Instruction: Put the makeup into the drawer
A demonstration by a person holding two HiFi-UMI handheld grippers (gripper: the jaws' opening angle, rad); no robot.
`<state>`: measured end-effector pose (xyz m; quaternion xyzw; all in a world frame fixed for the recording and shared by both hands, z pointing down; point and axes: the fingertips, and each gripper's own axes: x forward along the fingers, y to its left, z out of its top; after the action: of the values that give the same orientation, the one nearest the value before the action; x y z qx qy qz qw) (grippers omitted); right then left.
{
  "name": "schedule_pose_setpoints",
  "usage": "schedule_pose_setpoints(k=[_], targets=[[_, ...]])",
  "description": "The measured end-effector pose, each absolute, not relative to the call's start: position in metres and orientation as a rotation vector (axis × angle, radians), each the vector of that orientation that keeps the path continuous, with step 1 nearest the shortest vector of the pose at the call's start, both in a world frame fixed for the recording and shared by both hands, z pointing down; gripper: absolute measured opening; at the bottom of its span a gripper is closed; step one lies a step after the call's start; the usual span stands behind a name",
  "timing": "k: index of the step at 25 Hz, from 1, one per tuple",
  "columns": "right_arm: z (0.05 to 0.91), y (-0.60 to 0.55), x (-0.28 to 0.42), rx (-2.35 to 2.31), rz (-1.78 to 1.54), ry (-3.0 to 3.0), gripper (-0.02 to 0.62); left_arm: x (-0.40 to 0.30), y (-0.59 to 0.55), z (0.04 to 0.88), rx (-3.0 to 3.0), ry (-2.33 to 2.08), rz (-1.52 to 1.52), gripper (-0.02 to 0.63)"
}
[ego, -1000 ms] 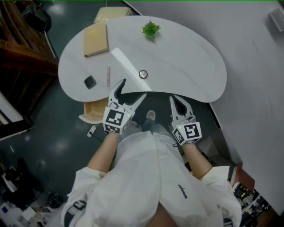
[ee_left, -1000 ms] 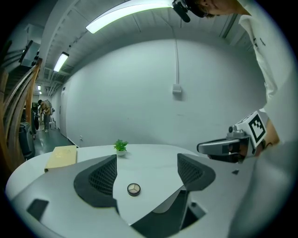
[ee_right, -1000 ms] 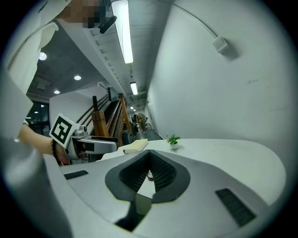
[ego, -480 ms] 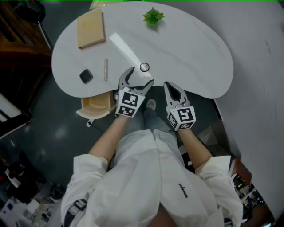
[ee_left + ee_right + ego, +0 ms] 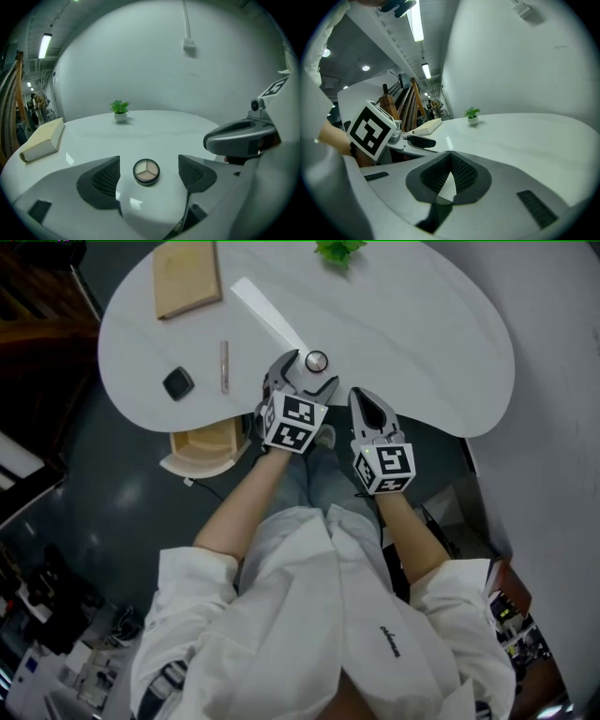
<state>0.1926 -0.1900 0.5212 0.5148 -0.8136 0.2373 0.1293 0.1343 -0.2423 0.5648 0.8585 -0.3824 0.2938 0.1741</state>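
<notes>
A small round makeup compact (image 5: 317, 360) (image 5: 146, 171) with three beige shades lies on the white table (image 5: 422, 343) near its front edge. My left gripper (image 5: 306, 373) (image 5: 148, 176) is open, one jaw on each side of the compact, not touching it. My right gripper (image 5: 367, 405) (image 5: 451, 174) is shut with nothing in it, at the table's front edge to the right of the left one. A black square compact (image 5: 177, 383) and a slim pencil-like stick (image 5: 224, 367) lie on the left part of the table. A wooden drawer (image 5: 208, 448) stands pulled out under the table's left front.
A tan book (image 5: 187, 276) (image 5: 43, 139) lies at the table's far left. A small green potted plant (image 5: 338, 249) (image 5: 120, 110) (image 5: 472, 115) stands at the far edge. A bright strip of light (image 5: 267, 315) crosses the tabletop. Dark floor surrounds the table.
Both grippers have moved forward over the table's front edge. The left gripper has come up around the round compact, still open. The right gripper stays shut.
</notes>
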Motion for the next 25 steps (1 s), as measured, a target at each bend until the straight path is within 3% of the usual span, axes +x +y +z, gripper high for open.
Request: schedule_pose_setpoints(k=[25], targets=[[0.537,-0.203,0.200,1.510,0.725,-2.350,0.017,0.141,-0.257,0.605,2.314,-1.061,0.981,0.373]])
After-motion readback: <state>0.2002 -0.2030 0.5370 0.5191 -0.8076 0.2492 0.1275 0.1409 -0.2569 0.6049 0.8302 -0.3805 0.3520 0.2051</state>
